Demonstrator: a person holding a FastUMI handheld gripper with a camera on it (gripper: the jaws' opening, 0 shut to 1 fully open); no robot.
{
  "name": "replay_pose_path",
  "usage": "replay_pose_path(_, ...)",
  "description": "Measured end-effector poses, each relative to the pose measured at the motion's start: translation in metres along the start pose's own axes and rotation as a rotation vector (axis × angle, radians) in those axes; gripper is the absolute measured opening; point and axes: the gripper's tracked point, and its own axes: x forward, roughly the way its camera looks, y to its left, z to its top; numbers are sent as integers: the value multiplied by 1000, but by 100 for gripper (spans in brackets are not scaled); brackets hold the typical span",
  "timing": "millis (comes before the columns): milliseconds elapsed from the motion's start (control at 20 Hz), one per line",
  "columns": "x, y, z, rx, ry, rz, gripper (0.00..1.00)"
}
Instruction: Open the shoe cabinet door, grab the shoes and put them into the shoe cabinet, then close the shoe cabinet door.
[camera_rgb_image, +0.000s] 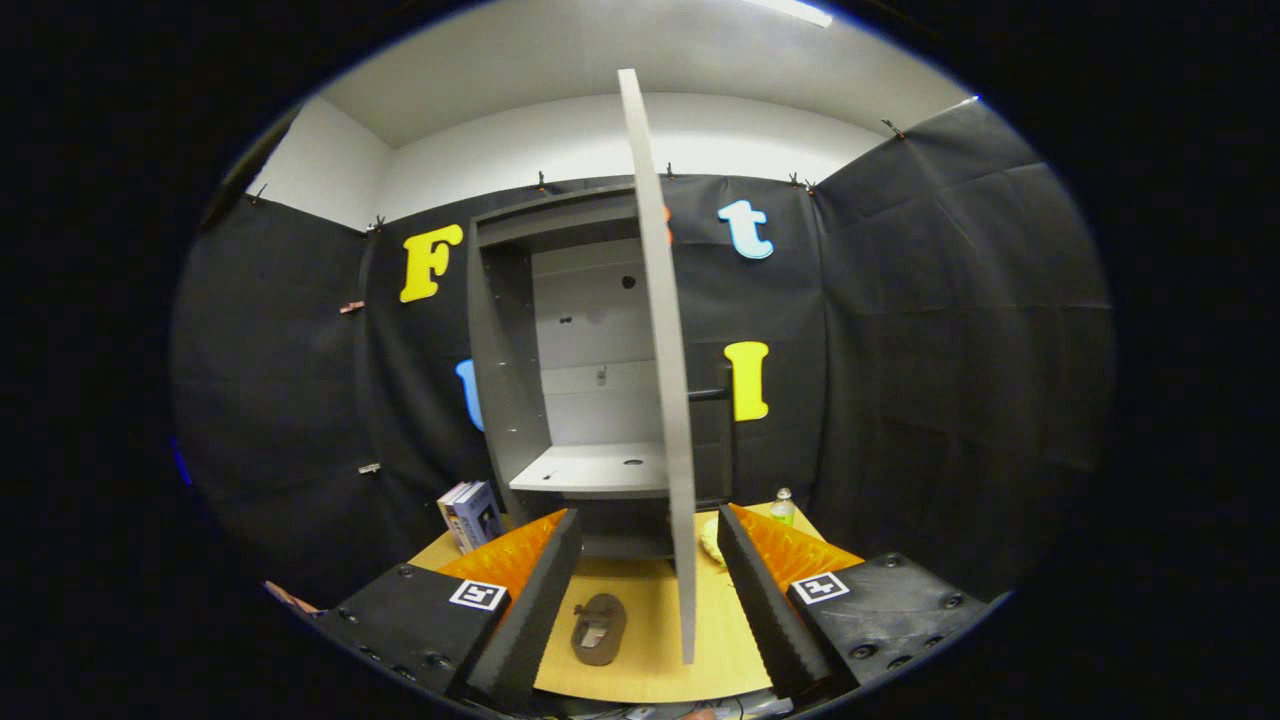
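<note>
Gripper (648, 590) spread wide, holding nothing; open cabinet door (662, 380) and shoe (599, 629) between its fingers; box (472, 515) print unreadable.

Your gripper (645, 590): fingers spread wide, gripping nothing | cabinet door (662, 380): swung open, edge-on between your fingers | shoe cabinet (560, 400): beyond them, shelf bare | shoe (598, 630): on the wooden table (640, 670) between your fingers, left of the door | books (470, 515), bottle (782, 507): flanking the cabinet
</note>
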Motion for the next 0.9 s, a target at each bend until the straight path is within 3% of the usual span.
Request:
replay_pose_path(150,9,32,-28,-57,57,46,99)
replay_pose_path(450,37,84,-110,-55,211,126,99)
replay_pose_path(900,100,118,-255,70,497,67,99)
